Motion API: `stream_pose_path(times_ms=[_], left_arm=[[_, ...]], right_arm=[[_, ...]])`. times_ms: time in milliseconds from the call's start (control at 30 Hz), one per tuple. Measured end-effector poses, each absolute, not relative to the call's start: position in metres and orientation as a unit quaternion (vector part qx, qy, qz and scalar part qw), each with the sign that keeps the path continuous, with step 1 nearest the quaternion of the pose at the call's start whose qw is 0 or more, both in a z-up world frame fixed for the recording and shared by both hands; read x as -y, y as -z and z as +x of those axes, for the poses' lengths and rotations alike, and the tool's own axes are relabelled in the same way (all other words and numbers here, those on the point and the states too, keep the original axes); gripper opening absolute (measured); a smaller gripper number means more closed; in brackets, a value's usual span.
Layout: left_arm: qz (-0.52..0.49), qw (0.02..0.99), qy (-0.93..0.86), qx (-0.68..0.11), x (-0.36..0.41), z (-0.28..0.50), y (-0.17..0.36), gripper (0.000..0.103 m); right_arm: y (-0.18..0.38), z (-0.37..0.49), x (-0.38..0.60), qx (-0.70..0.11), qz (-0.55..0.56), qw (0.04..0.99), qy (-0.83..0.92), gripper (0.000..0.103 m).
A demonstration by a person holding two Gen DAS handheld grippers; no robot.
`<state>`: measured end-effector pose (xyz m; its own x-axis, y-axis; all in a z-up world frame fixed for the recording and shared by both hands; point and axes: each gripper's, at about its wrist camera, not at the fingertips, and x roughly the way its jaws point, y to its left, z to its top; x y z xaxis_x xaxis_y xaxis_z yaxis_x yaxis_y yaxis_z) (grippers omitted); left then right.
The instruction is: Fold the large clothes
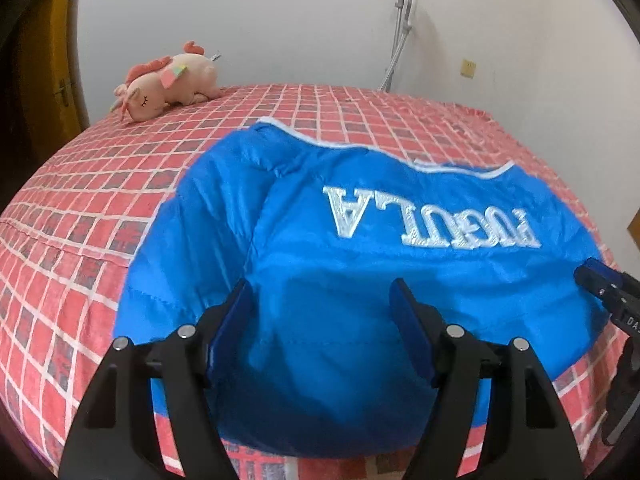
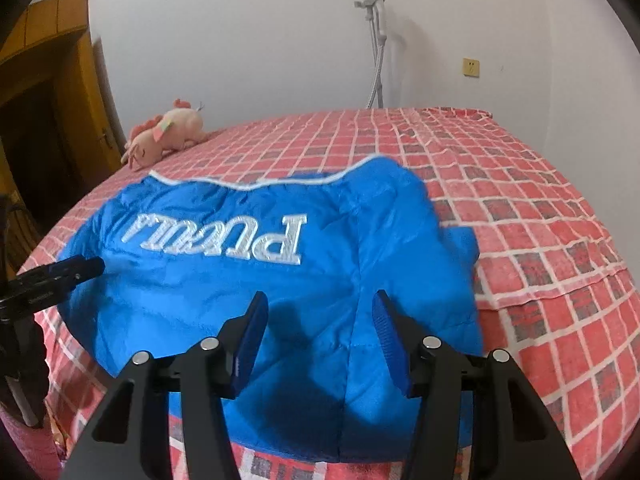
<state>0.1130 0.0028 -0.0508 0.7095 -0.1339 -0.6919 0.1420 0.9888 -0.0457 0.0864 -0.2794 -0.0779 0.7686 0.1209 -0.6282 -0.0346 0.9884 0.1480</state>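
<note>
A blue padded jacket (image 1: 360, 264) with white lettering (image 1: 432, 220) lies folded and flat on the bed, its white-trimmed hem on the far side. My left gripper (image 1: 322, 292) hovers open over the jacket's near edge, with nothing between its blue pads. In the right wrist view the same jacket (image 2: 248, 292) fills the middle, and my right gripper (image 2: 320, 304) is open above its near right part, with no cloth pinched. Each gripper shows in the other's view: the right gripper's fingers (image 1: 592, 276) at the jacket's right edge, the left gripper's fingers (image 2: 80, 268) at its left edge.
The bed (image 1: 80, 208) has a red and white checked sheet. A pink plush toy (image 1: 168, 84) lies at its far left corner. A white stand (image 2: 376, 32) leans on the far wall near a socket (image 2: 471, 67). A wooden door (image 2: 52, 92) is at left.
</note>
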Motion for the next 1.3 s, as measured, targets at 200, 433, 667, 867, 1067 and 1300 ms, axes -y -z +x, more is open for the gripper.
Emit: stream_pose_path(times_ms=[200,433,667,867,1067,1300], left_arm=[[0.037,0.927,0.067,-0.368,0.006,0.110,0.062,0.072],[0.049,0.927,0.066,-0.366,0.008,0.109,0.068,0.072],[0.050,0.927,0.069,-0.366,0.008,0.111,0.071,0.072],[0.052,0.925,0.070,-0.369,0.007,0.108,0.066,0.072],[0.054,0.927,0.065,-0.364,-0.003,0.093,0.047,0.073],[0.047,0.931,0.027,-0.361,-0.033,0.080,0.029,0.081]], right_arm=[[0.093,0.087,0.275,-0.341,0.047,0.938,-0.037,0.054],[0.102,0.086,0.269,-0.338,0.034,0.940,-0.024,0.054],[0.104,0.088,0.270,-0.341,0.037,0.939,-0.027,0.054],[0.093,0.086,0.271,-0.343,0.035,0.938,-0.032,0.054],[0.071,0.073,0.280,-0.337,0.036,0.940,-0.035,0.054],[0.071,0.070,0.306,-0.358,0.055,0.932,-0.016,0.054]])
